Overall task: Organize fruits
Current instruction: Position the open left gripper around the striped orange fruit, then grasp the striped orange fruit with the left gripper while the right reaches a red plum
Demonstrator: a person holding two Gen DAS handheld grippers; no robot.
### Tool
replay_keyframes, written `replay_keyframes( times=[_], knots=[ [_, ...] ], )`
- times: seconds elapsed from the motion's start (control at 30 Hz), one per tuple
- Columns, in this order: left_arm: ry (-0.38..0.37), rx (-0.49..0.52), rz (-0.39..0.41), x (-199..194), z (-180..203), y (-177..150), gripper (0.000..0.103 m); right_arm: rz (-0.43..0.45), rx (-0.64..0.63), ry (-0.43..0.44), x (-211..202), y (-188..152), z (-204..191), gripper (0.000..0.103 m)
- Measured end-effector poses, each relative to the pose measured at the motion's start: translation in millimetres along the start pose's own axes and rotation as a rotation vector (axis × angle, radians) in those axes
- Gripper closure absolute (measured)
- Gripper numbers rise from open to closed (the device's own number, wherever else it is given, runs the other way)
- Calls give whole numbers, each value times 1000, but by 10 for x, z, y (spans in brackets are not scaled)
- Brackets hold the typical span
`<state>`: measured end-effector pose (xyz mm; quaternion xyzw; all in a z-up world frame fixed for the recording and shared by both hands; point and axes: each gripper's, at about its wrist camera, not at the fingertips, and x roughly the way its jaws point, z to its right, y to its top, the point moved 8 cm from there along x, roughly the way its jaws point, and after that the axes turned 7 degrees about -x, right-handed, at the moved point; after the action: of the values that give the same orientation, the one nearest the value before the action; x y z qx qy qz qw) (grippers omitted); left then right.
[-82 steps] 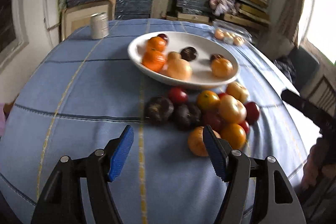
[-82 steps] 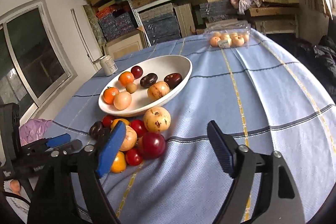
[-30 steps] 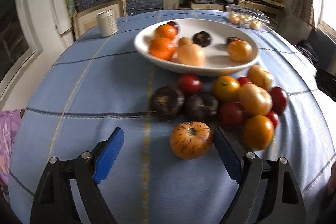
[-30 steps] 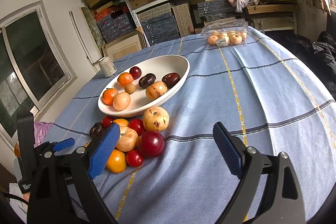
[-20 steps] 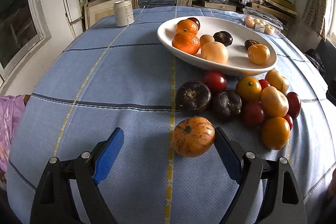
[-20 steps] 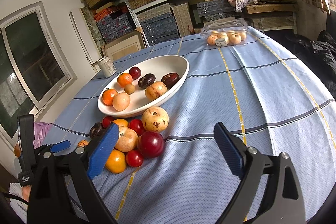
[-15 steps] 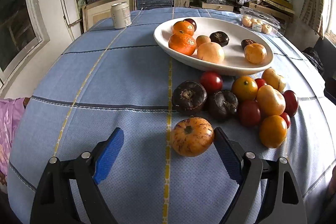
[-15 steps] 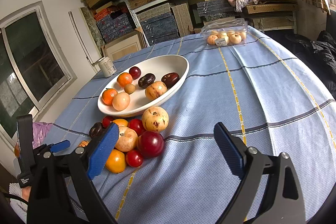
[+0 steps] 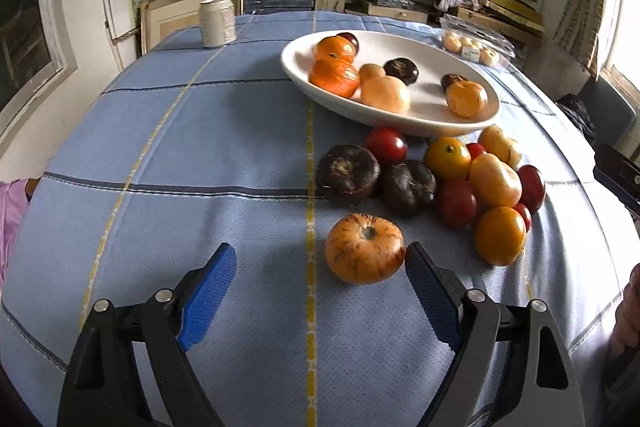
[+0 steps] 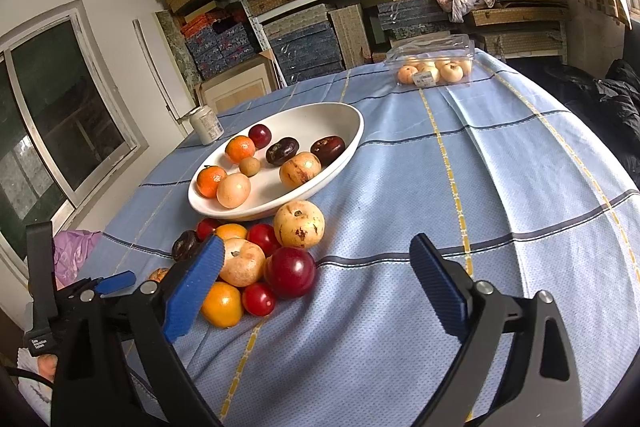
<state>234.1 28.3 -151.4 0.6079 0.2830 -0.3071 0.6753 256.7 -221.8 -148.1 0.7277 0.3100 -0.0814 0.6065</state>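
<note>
A white oval bowl [image 9: 292,67] [image 10: 356,131] on the blue checked cloth holds several fruits. In front of it lies a pile of red, orange, yellow and dark purple fruits [image 9: 456,183] [image 10: 260,259]. A striped orange fruit [image 9: 364,253] rests on the cloth apart from the pile. It sits between the jaws of my left gripper [image 9: 319,253], close to the right pad, and the gripper is open. My right gripper [image 10: 317,245] hovers near the pile with its jaws opening. A dark red fruit [image 10: 290,277] shows in the gap, and the pads touch nothing.
A drink can [image 9: 217,23] [image 10: 206,125] stands at the far left of the table. A clear plastic box of small pale fruits [image 9: 472,47] [image 10: 434,67] sits at the far edge. Shelves stacked with boxes rise behind. A pink cloth [image 10: 74,255] lies off the left edge.
The striped orange fruit, earlier behind my left gripper's right finger, now lies inside its jaws. The right gripper's jaws have spread a little wider. The fruits have not moved.
</note>
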Motion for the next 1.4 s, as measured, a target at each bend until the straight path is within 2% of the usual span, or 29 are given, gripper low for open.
replay_keyframes(
  times=[0.17,0.2,0.27,0.33,0.5,0.9,1.07,1.1,1.2,1.27,1.33,1.4],
  knots=[
    [-16,0,-8,53,75,20,19,4,-5,0,-6,5,-35,10],
    [-23,8,-11,63,98,15,23,3,-4,1,-5,3,-36,10],
    [-47,24,-20,73,137,2,40,2,-5,0,-6,3,-34,10],
    [-56,32,-26,84,156,-9,46,3,-6,0,-6,1,-38,10],
    [-86,21,-31,92,164,-4,47,2,-5,1,-7,4,-33,10],
    [-109,19,-38,123,182,11,60,-4,-27,10,-7,-37,-93,10],
    [-76,7,-23,109,111,32,61,-3,-66,24,-26,-56,-184,10],
    [-60,-5,-13,93,60,48,61,2,-79,22,-38,-46,-209,12],
    [-23,-34,5,42,-104,71,61,6,-130,42,-74,-69,-328,27],
    [8,-34,13,19,-193,74,61,-36,-180,56,-36,-163,-443,38],
    [6,-48,11,4,-263,67,61,-87,-228,65,13,-270,-549,53],
    [-7,-64,7,-1,-289,66,61,-110,-262,65,39,-328,-619,60]
  ],
)
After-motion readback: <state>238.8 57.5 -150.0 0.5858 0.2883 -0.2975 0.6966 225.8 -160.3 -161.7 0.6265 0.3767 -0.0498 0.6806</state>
